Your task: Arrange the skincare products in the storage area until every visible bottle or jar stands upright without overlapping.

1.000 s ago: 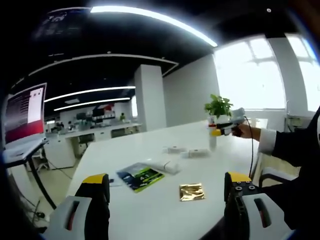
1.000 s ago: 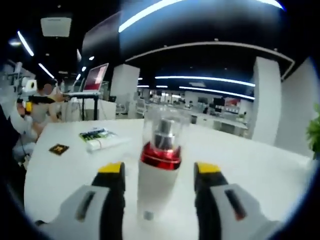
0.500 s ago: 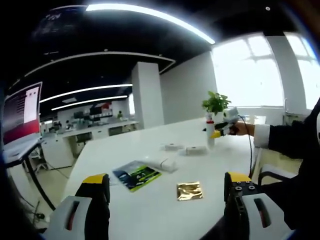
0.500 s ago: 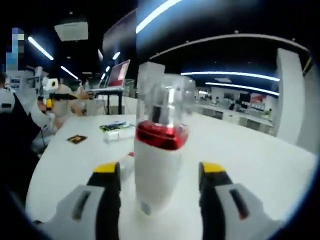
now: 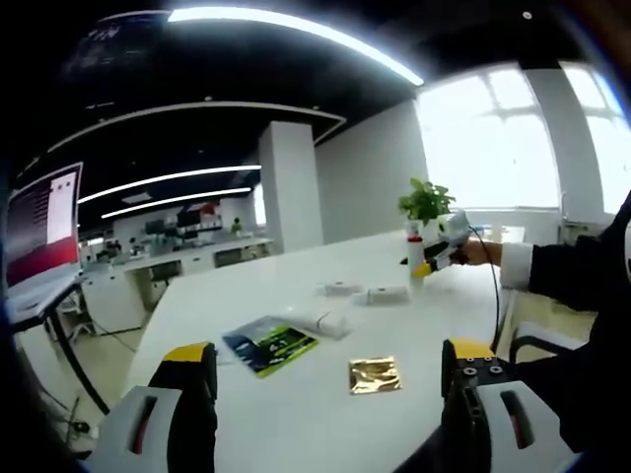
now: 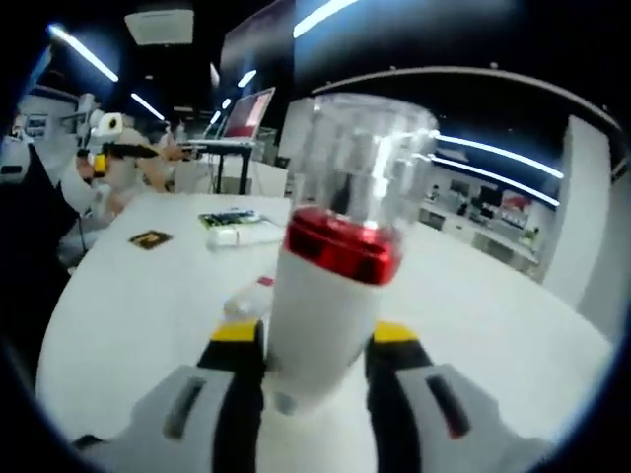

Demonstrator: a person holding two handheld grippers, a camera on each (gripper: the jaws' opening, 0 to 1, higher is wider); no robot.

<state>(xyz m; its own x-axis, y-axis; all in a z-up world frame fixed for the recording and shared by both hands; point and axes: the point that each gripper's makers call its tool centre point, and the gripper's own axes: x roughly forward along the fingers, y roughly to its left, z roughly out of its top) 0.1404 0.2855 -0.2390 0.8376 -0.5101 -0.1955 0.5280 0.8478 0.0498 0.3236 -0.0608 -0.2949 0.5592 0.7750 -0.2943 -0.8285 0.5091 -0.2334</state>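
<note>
Left gripper view: left gripper is held w/ jaws spread wide, nothing between them, above the near edge of the white table. A gold sachet is seen just beyond the jaws, a green leaflet and a white tube further in, two small white boxes past those. At the far corner by the plant, the right gripper is seen at a bottle.

Right gripper view: right gripper is clenched on the white bottle w/ red collar and clear cap, upright, base at table level. A small pale item lies flat just behind it.

Judgement: one bottle is being stood; tube and small items lie flat, so most is left. Plenty of bare tabletop is left around the bottle; table edge is close to the left gripper.
</note>
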